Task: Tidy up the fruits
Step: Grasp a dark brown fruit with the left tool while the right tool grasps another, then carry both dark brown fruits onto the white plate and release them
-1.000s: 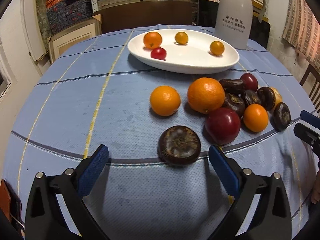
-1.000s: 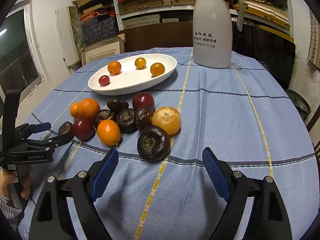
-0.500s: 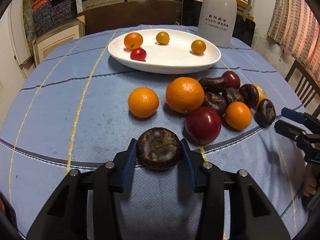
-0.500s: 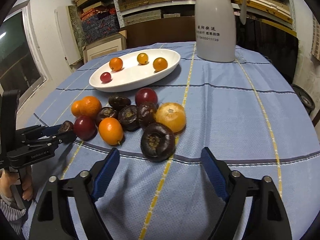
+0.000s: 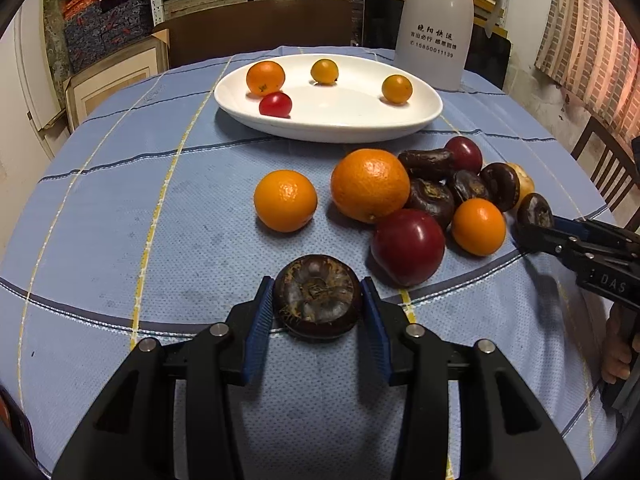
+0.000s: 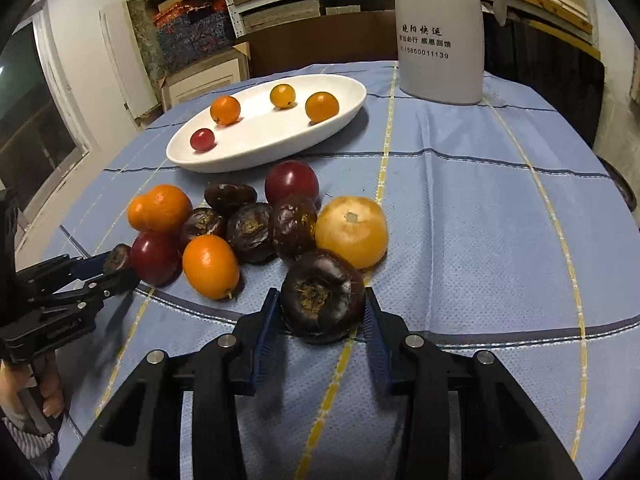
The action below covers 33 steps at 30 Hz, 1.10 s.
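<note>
My left gripper (image 5: pixel 318 308) is shut on a dark brown water chestnut (image 5: pixel 318 296) resting on the blue tablecloth. My right gripper (image 6: pixel 318 316) is shut on another dark water chestnut (image 6: pixel 322 296) at the near edge of the fruit pile. The pile holds oranges (image 5: pixel 370 185), red plums (image 5: pixel 408 246), more chestnuts (image 6: pixel 252 232) and a yellow fruit (image 6: pixel 352 231). A white oval plate (image 5: pixel 360 120) behind the pile carries three small oranges and a red cherry tomato (image 5: pixel 275 105).
A white thermos jug (image 6: pixel 438 32) stands behind the plate on the right. The round table's cloth (image 6: pixel 480 208) drops off at the edges. Shelves, boxes and a chair stand around the table.
My right gripper has moved forward and closed on the near water chestnut. My left gripper stays shut on its chestnut, with the camera a little closer to the pile.
</note>
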Each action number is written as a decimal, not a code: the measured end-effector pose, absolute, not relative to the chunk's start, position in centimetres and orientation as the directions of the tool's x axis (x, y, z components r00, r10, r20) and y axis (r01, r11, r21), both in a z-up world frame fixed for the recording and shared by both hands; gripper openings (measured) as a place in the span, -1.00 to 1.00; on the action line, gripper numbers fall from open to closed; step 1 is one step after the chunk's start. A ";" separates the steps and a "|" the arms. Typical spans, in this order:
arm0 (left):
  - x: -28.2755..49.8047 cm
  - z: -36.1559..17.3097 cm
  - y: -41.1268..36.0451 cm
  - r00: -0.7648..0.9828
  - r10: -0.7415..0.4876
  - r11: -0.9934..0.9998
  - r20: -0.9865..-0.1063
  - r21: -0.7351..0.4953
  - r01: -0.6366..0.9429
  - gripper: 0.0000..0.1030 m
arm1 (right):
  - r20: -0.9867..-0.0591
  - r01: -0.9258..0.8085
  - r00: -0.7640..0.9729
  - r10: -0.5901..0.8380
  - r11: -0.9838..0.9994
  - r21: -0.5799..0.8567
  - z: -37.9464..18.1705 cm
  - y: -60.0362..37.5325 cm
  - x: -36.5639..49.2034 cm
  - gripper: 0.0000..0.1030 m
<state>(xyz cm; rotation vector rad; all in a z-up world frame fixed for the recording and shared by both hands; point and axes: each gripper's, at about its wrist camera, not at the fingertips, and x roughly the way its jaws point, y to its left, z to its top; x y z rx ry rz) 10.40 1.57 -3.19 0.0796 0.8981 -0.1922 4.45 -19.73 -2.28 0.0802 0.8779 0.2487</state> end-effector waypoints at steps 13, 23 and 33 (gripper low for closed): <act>10.1 2.6 2.8 0.712 -0.164 0.982 -0.682 -0.044 0.184 -0.18 | -0.648 -0.208 0.684 0.335 0.941 0.267 2.2 -21.6 2.9 -0.20; 18.5 7.0 -0.3 0.736 -0.188 0.978 -0.650 -0.055 0.201 -0.17 | -0.532 -0.245 0.769 0.354 0.932 0.266 10.5 -20.0 9.2 -0.20; 24.5 0.8 -3.7 0.641 -0.176 0.968 -0.747 -0.014 0.250 -0.17 | -0.657 -0.198 0.662 0.360 0.930 0.310 3.4 -16.8 18.7 -0.20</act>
